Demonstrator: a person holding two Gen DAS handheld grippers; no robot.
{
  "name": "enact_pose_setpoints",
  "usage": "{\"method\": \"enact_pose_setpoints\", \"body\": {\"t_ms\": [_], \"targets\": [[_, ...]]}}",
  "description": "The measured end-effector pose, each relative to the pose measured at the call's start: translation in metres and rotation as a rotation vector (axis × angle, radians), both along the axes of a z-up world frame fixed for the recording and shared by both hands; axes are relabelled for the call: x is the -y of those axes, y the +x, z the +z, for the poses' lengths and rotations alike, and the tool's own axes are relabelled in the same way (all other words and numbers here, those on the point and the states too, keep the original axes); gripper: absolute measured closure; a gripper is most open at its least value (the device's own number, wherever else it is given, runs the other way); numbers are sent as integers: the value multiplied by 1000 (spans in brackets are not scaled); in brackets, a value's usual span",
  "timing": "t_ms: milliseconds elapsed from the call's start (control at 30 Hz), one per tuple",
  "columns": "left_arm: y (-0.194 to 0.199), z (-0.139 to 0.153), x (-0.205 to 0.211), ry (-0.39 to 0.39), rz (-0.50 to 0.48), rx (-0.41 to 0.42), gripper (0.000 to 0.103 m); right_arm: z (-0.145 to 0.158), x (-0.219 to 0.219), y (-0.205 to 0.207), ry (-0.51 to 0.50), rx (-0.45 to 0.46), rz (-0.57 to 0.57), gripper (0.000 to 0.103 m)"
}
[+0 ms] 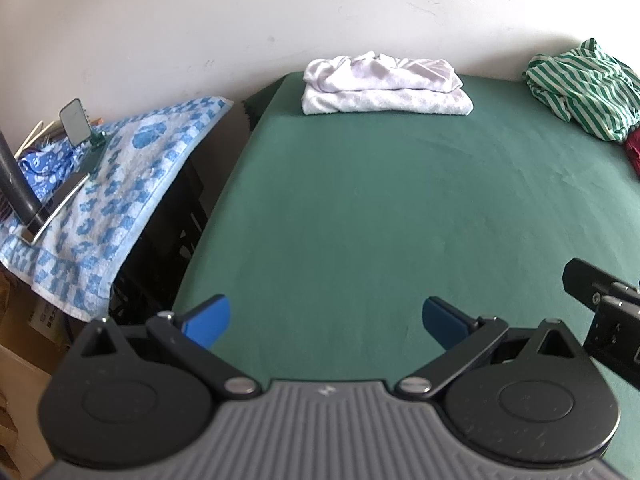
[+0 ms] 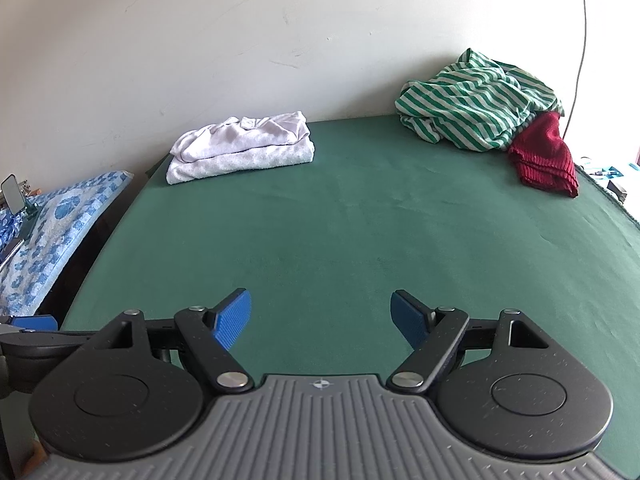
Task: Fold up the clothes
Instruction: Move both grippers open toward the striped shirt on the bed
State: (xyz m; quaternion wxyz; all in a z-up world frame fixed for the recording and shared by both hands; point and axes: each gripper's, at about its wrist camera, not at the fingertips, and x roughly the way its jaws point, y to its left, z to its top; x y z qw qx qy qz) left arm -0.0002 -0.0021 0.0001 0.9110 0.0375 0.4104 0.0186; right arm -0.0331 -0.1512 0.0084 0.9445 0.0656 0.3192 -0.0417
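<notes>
A folded white stack (image 1: pixel 384 88) (image 2: pixel 244 148) lies at the far edge of the green table (image 1: pixel 380 216) (image 2: pixel 340 232), a crumpled pale garment on top of a towel. At the far right sits a crumpled green-and-white striped garment (image 1: pixel 580 88) (image 2: pixel 476 108), with a dark red knit piece (image 2: pixel 546 156) (image 1: pixel 634 148) against it. My left gripper (image 1: pixel 326 322) hovers open over the near table edge, nothing between its blue pads. My right gripper (image 2: pixel 320 316) is open too, empty, over the near middle. Part of the right gripper's body shows at the right edge of the left wrist view.
A blue-and-white patterned towel (image 1: pixel 112 200) (image 2: pixel 52 232) covers a surface left of the table, with a small mirror on a stand (image 1: pixel 74 120) (image 2: pixel 12 196) and a grey pole (image 1: pixel 16 184) on it. A white wall stands behind. A thin cable (image 2: pixel 582 40) hangs at the far right.
</notes>
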Motion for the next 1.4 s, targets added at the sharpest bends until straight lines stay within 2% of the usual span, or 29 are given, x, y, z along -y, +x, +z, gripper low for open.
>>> {"method": "enact_pose_setpoints", "body": {"t_ms": [200, 367, 967, 1400], "targets": [[-1, 2, 1, -4, -12, 2, 1, 2, 0, -2, -3, 5, -4, 23], [-5, 9, 10, -19, -58, 6, 1, 5, 9, -12, -8, 13, -36, 23], [-20, 9, 130, -6, -397, -11, 1, 4, 90, -66, -7, 17, -341, 23], [-34, 4, 186, -7, -499, -36, 1, -3, 142, -91, 1, 9, -448, 23]]}}
